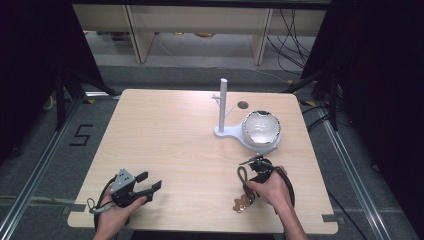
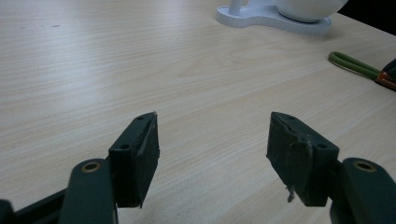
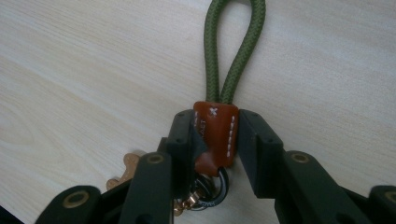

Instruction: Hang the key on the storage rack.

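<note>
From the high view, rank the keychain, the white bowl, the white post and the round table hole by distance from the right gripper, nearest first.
1. Keychain, at the right gripper, between its jaws.
2. White bowl, beyond it on the stand's base.
3. White post, beyond and left of the bowl.
4. Round table hole, near the far edge; too close to the post to rank apart.

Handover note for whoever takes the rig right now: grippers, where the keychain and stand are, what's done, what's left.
Left gripper: open, nothing between the jaws, low over bare table at the near left.
Right gripper: pads against both sides of the keychain's brown leather tab; looks gripped.
Keychain: lies flat on the table at the near right, its green cord loop pointing away from the jaws, ring and metal charm behind the tab.
White peg stand with white bowl on its base: far right, untouched.
Done: keychain reached and clamped.
Left: lift it; probably hang the loop on the stand's peg.
</note>
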A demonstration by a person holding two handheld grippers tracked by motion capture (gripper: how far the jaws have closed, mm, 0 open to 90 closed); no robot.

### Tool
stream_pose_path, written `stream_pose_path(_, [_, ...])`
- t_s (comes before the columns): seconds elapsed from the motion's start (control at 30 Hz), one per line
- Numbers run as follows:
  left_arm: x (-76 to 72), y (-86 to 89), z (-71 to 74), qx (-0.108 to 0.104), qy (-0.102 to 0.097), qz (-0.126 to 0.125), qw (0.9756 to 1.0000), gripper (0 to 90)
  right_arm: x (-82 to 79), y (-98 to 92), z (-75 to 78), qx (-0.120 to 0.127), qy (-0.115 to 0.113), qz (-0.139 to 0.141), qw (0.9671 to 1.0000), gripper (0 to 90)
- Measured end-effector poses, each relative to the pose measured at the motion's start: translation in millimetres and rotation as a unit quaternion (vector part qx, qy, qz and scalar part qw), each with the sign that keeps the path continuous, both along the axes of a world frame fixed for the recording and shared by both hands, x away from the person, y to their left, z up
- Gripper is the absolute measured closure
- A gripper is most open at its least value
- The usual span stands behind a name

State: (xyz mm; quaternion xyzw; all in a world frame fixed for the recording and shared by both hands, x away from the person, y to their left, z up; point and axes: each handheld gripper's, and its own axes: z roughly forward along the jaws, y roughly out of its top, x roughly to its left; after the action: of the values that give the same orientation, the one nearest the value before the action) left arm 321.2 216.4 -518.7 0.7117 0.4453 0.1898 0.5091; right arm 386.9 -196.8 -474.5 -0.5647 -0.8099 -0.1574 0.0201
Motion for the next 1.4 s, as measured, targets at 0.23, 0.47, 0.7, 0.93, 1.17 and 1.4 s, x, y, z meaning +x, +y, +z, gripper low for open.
stream_pose_path(0.23, [0.3,0.8,0.2,0.006,-0.004,-0.004,1.0000,33.5,0.8,4.8,-0.6,-0.013,0.006,-0.002,0.9999,67.0])
stream_pose_path(0.47, [0.3,0.7,0.5,0.006,-0.005,-0.004,1.0000,33.6,3.0,9.4,-3.0,-0.021,0.005,0.014,0.9997,71.9])
stream_pose_path(0.7, [0.4,1.3,0.4,0.006,-0.004,-0.003,1.0000,33.6,2.9,14.0,-2.9,-0.018,0.017,0.009,0.9997,78.9])
stream_pose_path(0.93, [0.5,0.7,0.3,0.007,-0.005,-0.004,1.0000,33.7,-2.1,10.8,-0.5,-0.001,0.001,0.004,1.0000,79.8])
stream_pose_path(1.17, [0.4,0.2,0.8,0.004,-0.005,-0.003,1.0000,33.6,-7.8,9.2,8.9,0.026,-0.030,-0.016,0.9991,79.9])
stream_pose_path(1.4, [0.8,1.4,1.0,0.002,-0.007,-0.005,1.0000,33.6,-12.5,8.3,11.6,0.059,-0.076,-0.003,0.9953,79.9])
